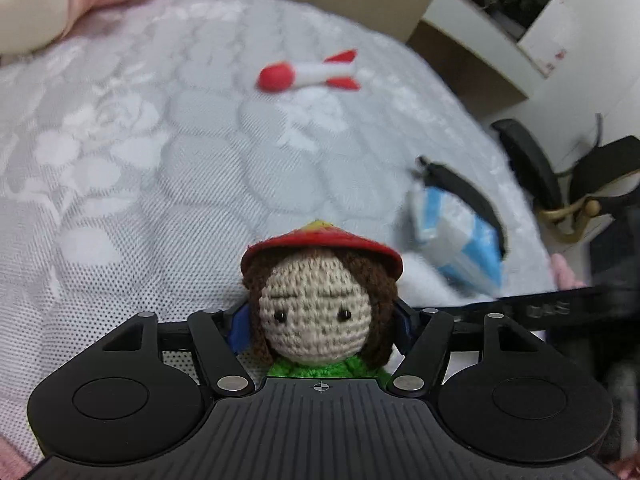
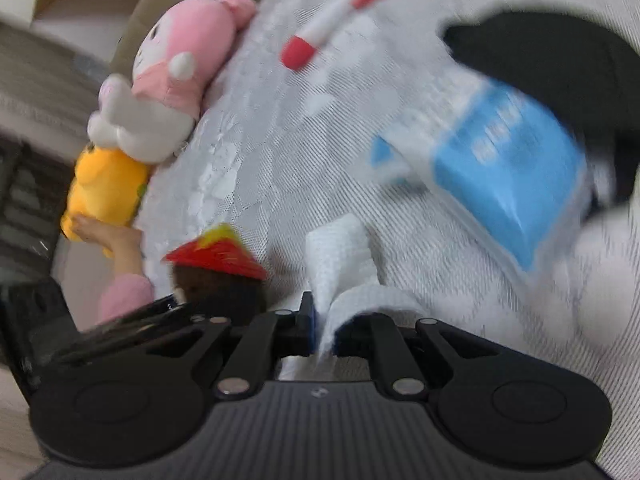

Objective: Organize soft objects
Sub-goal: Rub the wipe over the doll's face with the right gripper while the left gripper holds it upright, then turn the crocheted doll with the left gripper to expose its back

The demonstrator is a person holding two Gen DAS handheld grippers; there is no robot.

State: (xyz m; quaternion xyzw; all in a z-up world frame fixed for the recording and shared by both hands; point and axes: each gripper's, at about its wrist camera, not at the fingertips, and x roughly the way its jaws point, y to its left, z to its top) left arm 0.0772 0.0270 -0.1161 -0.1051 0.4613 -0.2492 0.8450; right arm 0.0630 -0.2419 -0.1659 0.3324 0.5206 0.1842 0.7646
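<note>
Left claw [image 1: 318,320] grips crochet doll [image 1: 316,312]; right claw [image 2: 324,326] pinches white tissue [image 2: 340,264]; rocket toy [image 1: 308,72] lies beyond.

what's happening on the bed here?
A person is tidying soft things on a quilted bed with two hand-held grippers. The left hand-held gripper has a crocheted doll in a red hat between its fingers. The right hand-held gripper is shut on a white tissue, beside a blue tissue pack. A red-and-white rocket toy lies loose; pink and yellow plushies sit at the edge.
</note>
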